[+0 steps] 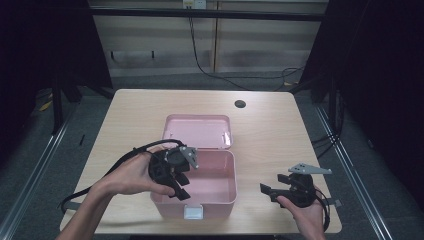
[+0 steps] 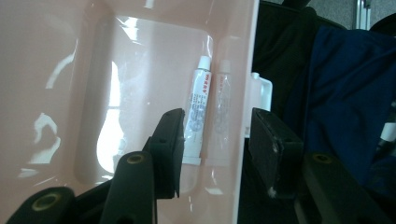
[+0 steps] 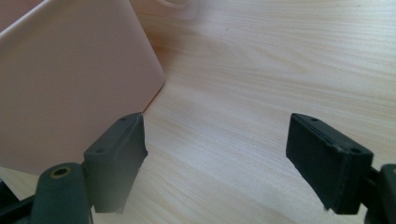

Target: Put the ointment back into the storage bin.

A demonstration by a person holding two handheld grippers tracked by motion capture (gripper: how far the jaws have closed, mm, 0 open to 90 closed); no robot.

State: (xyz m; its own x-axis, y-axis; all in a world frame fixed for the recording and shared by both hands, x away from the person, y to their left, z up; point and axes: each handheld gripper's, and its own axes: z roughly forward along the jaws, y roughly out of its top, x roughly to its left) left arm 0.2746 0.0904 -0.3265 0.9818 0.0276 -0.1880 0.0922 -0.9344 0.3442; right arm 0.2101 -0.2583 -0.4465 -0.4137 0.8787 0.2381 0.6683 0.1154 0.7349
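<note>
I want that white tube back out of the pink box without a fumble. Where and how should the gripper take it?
Grip the white tube across its round middle, coming straight down from above. It lies flat on the floor of the pink box, close along one wall, so a side approach looks blocked. The left gripper hangs open above it, probably best placed.

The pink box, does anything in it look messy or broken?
Nothing looks broken or spilled. The pink box stands open on the table, its lid folded back. A small white tube lies flat along one inner wall, cap on. The left gripper hangs open above it, not touching.
</note>
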